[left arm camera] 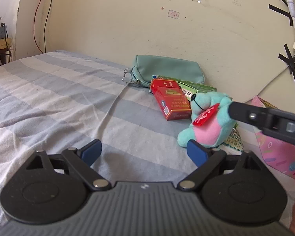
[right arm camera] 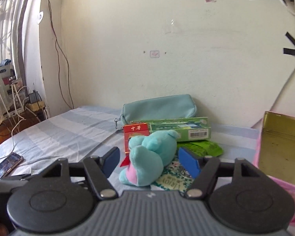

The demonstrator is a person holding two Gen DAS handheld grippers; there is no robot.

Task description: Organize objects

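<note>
A teal and pink plush toy (left arm camera: 208,122) with a red tag sits on the striped bed sheet (left arm camera: 59,98). In the right wrist view the plush toy (right arm camera: 149,157) lies between my right gripper's (right arm camera: 148,162) open blue fingers, which do not press it. My left gripper (left arm camera: 144,152) is open and empty over the sheet, left of the toy. Behind the toy lie a red cigarette pack (left arm camera: 170,100), a green box (right arm camera: 179,129) and a teal pouch (left arm camera: 167,69) against the wall.
A pink box (right arm camera: 283,188) with a gold inner tin (right arm camera: 283,143) stands at the right. A patterned packet (right arm camera: 175,179) and a green sachet (right arm camera: 204,147) lie under and beside the toy. A phone (right arm camera: 8,164) lies at the sheet's left edge.
</note>
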